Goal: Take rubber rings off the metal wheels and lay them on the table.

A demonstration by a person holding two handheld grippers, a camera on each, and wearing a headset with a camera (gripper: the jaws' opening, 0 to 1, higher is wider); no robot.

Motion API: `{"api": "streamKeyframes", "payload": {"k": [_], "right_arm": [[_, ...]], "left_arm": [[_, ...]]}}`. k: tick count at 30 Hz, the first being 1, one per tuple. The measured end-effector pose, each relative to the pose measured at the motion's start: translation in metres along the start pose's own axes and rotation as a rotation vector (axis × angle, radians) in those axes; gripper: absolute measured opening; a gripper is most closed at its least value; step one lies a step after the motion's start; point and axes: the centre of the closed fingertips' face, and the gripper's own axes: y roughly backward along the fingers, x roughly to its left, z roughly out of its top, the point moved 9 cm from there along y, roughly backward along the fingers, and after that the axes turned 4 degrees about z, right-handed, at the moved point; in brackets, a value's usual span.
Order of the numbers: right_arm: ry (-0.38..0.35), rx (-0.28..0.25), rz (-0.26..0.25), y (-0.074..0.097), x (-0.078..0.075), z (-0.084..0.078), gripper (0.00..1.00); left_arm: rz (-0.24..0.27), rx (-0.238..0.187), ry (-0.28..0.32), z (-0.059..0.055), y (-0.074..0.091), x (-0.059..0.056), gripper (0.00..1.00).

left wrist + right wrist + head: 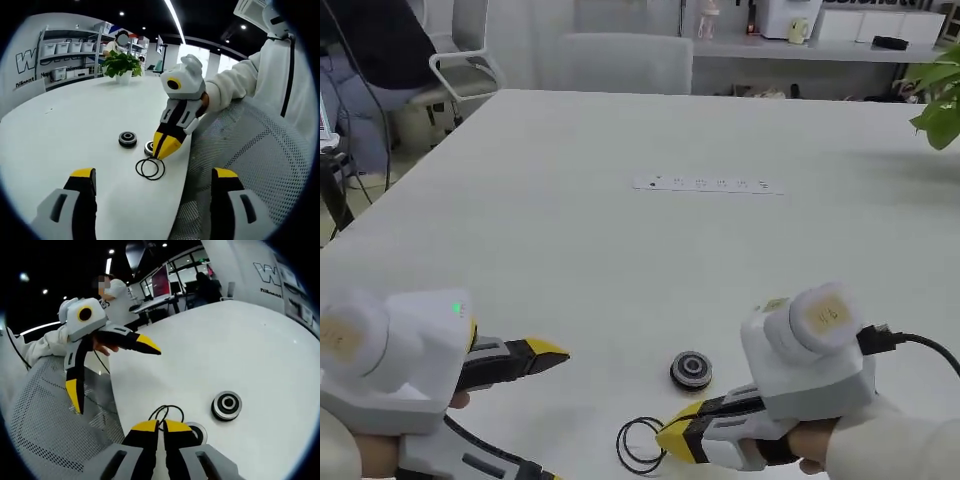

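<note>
A black-rimmed metal wheel (691,369) (127,139) (226,405) lies flat on the white table (620,250). A second, bare silver wheel (149,148) (198,432) sits half hidden behind my right gripper (670,437) (162,152) (160,424). That gripper's jaws are shut, with nothing seen between them. Just past its tip, thin black rubber rings (638,445) (150,168) (167,412) lie overlapping on the table near the front edge. My left gripper (555,415) (152,180) (112,375) stands wide open and empty, left of the rings and aimed toward them.
A white power strip (708,184) lies mid-table. A potted plant (940,100) (120,62) stands at the far right edge. Chairs and a counter stand beyond the table's far side. A mesh chair (240,150) is close to the front edge.
</note>
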Motion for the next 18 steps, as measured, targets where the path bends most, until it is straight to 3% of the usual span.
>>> {"api": "streamKeyframes", "payload": {"k": [6,12,18], "right_arm": [[0.009,0.009,-0.002,-0.0002,-0.0002,-0.0003,0.07],[0.072,0.003,0.045,-0.0051,0.0074,0.0009,0.18],[0.124,0.029,0.035,-0.0068,0.0086,-0.0005,0.24]], "left_arm": [[-0.004,0.006,0.005,-0.0003,-0.0004,-0.0009,0.93],[-0.005,0.012,0.008,-0.0007,-0.0006,-0.0012,0.92],[-0.008,0.013,0.012,-0.0008,-0.0009,-0.0016,0.91]]}}
